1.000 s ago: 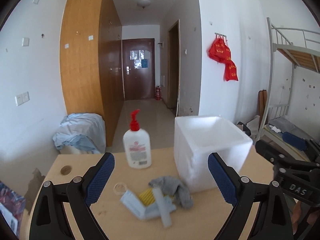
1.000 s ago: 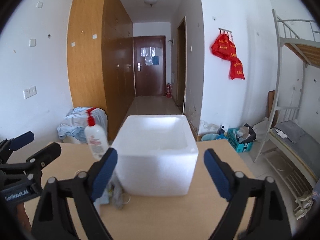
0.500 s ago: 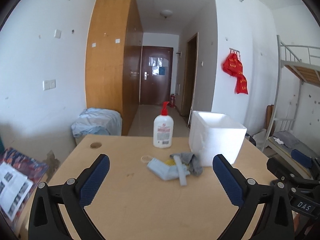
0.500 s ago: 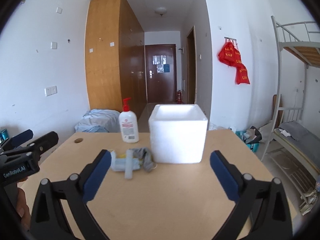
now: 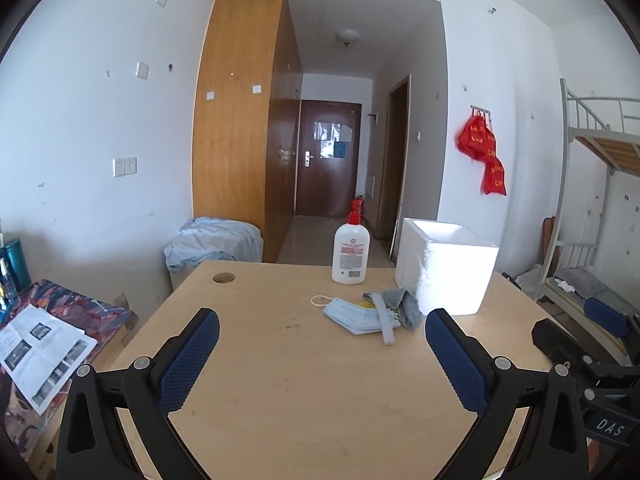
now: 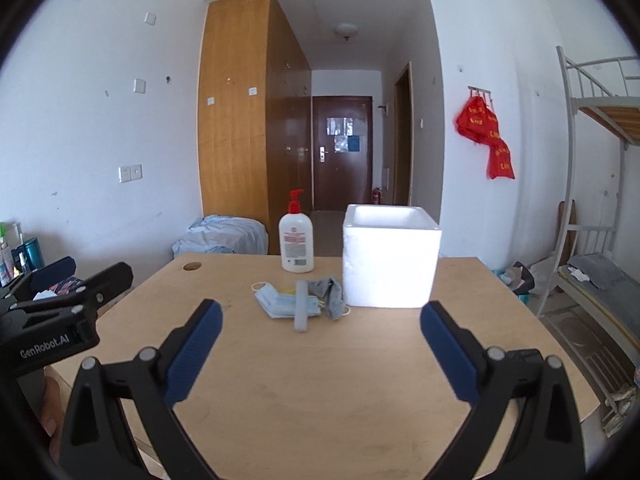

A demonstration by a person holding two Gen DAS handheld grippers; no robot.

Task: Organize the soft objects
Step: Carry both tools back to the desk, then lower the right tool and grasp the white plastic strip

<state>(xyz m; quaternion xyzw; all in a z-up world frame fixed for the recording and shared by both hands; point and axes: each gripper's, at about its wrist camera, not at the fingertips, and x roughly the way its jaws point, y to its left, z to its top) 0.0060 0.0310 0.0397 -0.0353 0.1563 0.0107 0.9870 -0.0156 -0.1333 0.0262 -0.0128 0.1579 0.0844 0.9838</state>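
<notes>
A small heap of soft things lies on the wooden table [image 5: 280,380] left of a white foam box [image 5: 448,276]: light blue face masks [image 5: 352,314], a grey cloth [image 5: 404,304] and a pale strip [image 5: 386,320] across them. In the right wrist view the masks [image 6: 276,298], cloth [image 6: 332,294] and box [image 6: 388,268] sit straight ahead. My left gripper [image 5: 320,320] is open and empty, well short of the heap. My right gripper [image 6: 320,309] is likewise open and empty, back from the heap and box.
A white pump bottle [image 5: 349,256] with a red top stands behind the heap. A cable hole [image 5: 224,278] marks the table's far left corner. A printed sheet [image 5: 36,356] lies on a patterned surface to the left. A bunk bed [image 6: 592,280] stands on the right.
Both grippers have drawn back from the box and heap, so these look smaller and more of the table shows. Both pairs of jaws stand slightly wider. Nothing on the table has moved.
</notes>
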